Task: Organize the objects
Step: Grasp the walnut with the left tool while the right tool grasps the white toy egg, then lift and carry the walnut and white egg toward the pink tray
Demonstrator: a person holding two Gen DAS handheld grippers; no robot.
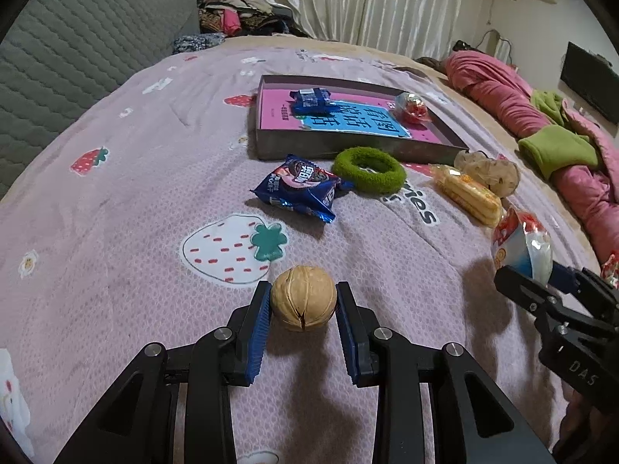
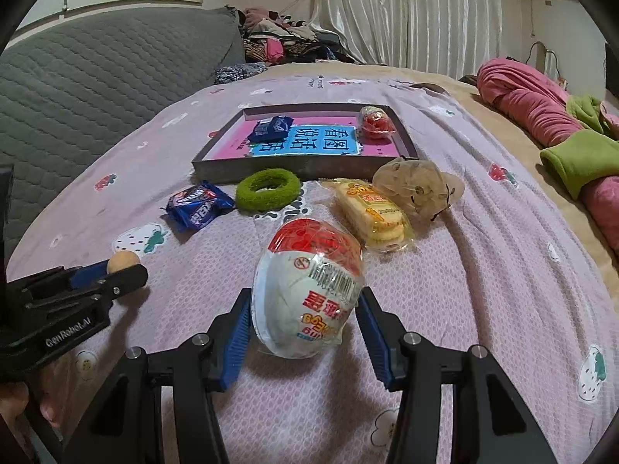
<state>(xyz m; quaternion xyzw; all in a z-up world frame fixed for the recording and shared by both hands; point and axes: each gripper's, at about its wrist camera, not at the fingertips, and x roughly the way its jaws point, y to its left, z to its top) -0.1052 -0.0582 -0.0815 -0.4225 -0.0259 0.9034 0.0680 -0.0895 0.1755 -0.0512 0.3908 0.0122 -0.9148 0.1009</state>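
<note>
My left gripper [image 1: 303, 301] is shut on a tan walnut [image 1: 303, 297] and holds it just above the pink bedspread. My right gripper [image 2: 305, 309] is shut on a white and red egg-shaped toy in plastic wrap [image 2: 309, 290]; it shows in the left wrist view [image 1: 522, 247] too. Ahead lies a shallow grey box [image 2: 216, 168] with a pink and blue bottom. It holds a blue snack pack [image 2: 271, 128] and a red wrapped egg [image 2: 375, 123]. A blue cookie pack [image 2: 199, 205], a green ring [image 2: 267, 187] and a yellow biscuit pack [image 2: 371, 212] lie before the box.
A translucent round packet [image 2: 418, 185] lies right of the biscuits. A grey quilted headboard [image 2: 96, 77] stands at the left. Pink and green bedding [image 2: 572, 143] is heaped at the right. Clothes [image 2: 278, 46] are piled at the back by the curtains.
</note>
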